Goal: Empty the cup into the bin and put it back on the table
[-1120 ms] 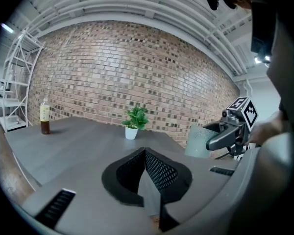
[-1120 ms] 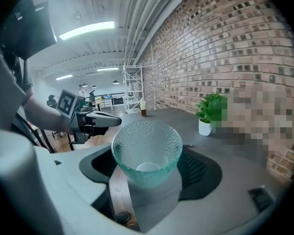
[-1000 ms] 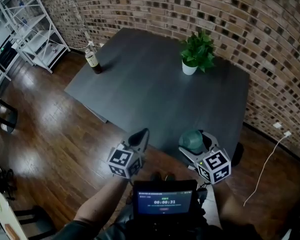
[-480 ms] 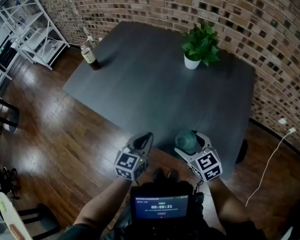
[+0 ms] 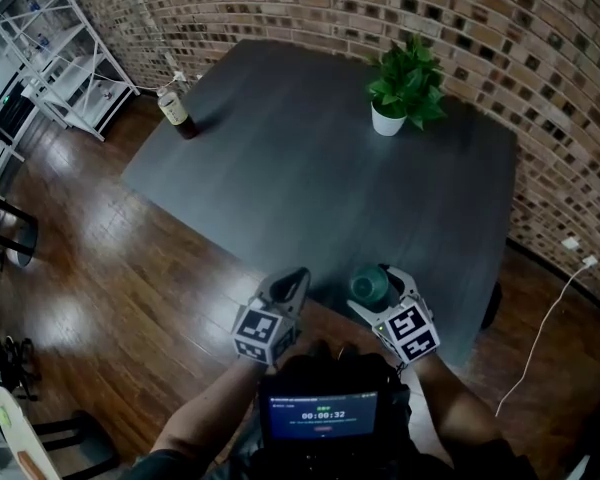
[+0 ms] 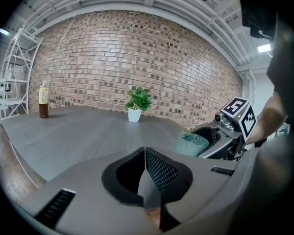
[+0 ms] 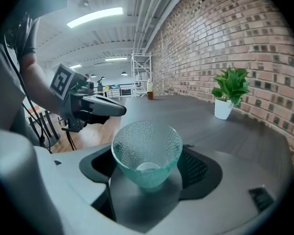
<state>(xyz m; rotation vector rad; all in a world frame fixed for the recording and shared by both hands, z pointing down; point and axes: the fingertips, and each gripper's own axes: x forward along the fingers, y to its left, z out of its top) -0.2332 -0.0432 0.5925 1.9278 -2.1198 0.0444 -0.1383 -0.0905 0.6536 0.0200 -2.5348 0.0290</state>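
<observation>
Dimpled translucent cup (image 7: 147,153), matt grey table (image 5: 310,168), glossy wood floor (image 5: 100,268)

A brick wall (image 5: 280,8) runs behind and to the right of the table (image 5: 310,168). On the table, the potted plant (image 5: 404,86) stands at the far right near the wall, and the bottle (image 5: 173,111) stands at the far left corner, well apart from it. A shelving rack (image 5: 55,53) stands on the floor left of the table. Over the table's near edge, the cup (image 5: 368,287) sits between the jaws of the right gripper (image 5: 378,284). The left gripper (image 5: 288,288) is just beside it on the left.
</observation>
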